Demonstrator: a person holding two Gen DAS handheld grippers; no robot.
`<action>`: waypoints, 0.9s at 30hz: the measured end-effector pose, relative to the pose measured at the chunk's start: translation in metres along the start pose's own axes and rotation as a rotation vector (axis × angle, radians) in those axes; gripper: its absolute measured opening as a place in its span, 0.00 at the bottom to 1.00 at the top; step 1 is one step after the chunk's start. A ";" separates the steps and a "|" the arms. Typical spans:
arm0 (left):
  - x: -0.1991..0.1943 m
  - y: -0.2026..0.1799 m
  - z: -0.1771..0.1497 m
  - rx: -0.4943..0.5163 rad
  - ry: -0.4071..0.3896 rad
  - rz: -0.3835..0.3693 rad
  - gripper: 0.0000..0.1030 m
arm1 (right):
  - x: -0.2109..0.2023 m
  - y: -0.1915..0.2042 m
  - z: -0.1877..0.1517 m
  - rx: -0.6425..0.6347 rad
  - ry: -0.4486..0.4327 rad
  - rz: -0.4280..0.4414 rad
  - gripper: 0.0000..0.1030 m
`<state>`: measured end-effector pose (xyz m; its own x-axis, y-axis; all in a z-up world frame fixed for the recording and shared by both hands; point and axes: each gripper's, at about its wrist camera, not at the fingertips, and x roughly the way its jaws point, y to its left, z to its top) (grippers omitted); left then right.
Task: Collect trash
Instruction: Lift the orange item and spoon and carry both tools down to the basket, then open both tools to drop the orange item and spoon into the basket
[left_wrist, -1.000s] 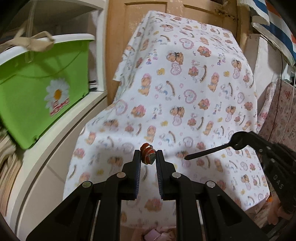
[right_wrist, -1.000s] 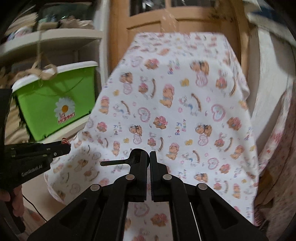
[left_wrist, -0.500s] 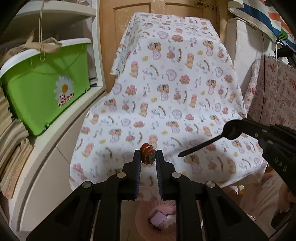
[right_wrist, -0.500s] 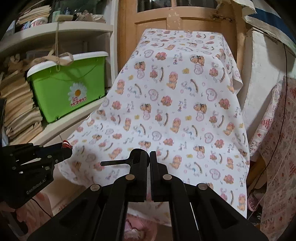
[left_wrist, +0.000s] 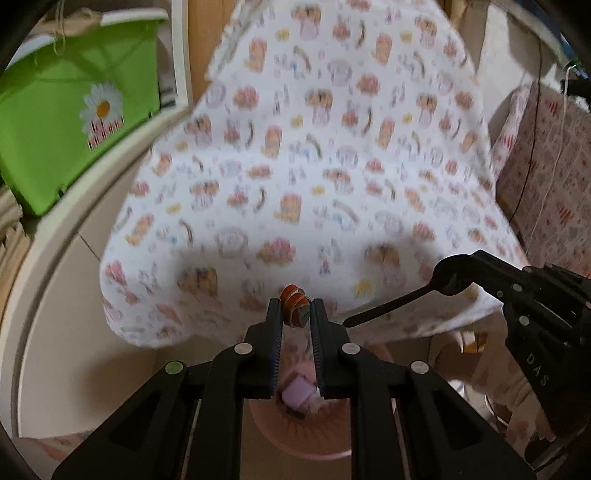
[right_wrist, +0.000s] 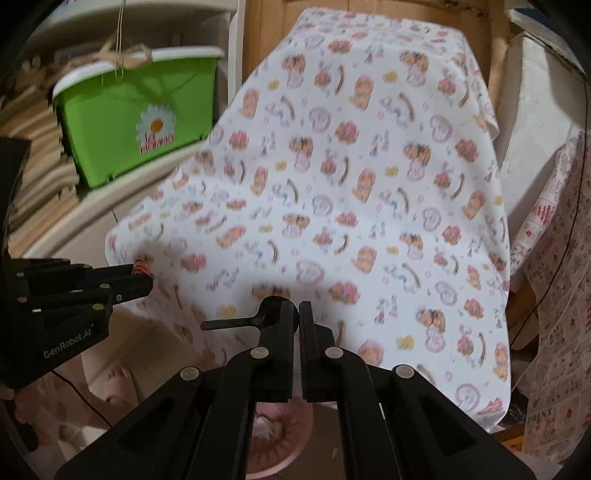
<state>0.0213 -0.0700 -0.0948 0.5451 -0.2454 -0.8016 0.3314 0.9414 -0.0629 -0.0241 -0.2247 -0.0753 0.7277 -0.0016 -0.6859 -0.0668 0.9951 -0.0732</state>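
Trash is in both of your grippers. Your left gripper (left_wrist: 295, 314) is clamped on a small orange-and-red striped scrap (left_wrist: 293, 309), pinched right at the fingertips with its top poking above them; what the scrap is, I cannot tell. Your right gripper (right_wrist: 294, 314) is closed tight on a black plastic spoon (right_wrist: 240, 322), gripping the bowl end so the handle sticks out sideways toward your left.

Both grippers point down over the front edge of a table draped with a white cartoon-print cloth (left_wrist: 314, 166). Below that edge, seen between the fingers of each gripper, sits a round pink bin (left_wrist: 295, 435) with a pale purple block (left_wrist: 297, 389) and other scraps inside. Neither piece of trash is in the bin; both hang above it.

On your left, a green tub with a daisy label (right_wrist: 140, 114) stands on a white shelf (left_wrist: 66, 236). A red-printed fabric (right_wrist: 554, 277) hangs on your right.
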 end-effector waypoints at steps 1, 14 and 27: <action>0.006 0.001 -0.003 -0.010 0.028 -0.007 0.14 | 0.004 0.002 -0.004 -0.006 0.016 -0.003 0.03; 0.081 0.008 -0.039 -0.060 0.257 0.014 0.14 | 0.082 0.024 -0.055 -0.021 0.261 0.006 0.03; 0.123 0.020 -0.072 -0.057 0.428 0.019 0.20 | 0.137 0.025 -0.094 -0.029 0.397 -0.002 0.04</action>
<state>0.0393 -0.0642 -0.2376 0.1779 -0.1211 -0.9766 0.2749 0.9590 -0.0688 0.0097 -0.2091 -0.2397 0.4082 -0.0477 -0.9116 -0.0889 0.9918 -0.0917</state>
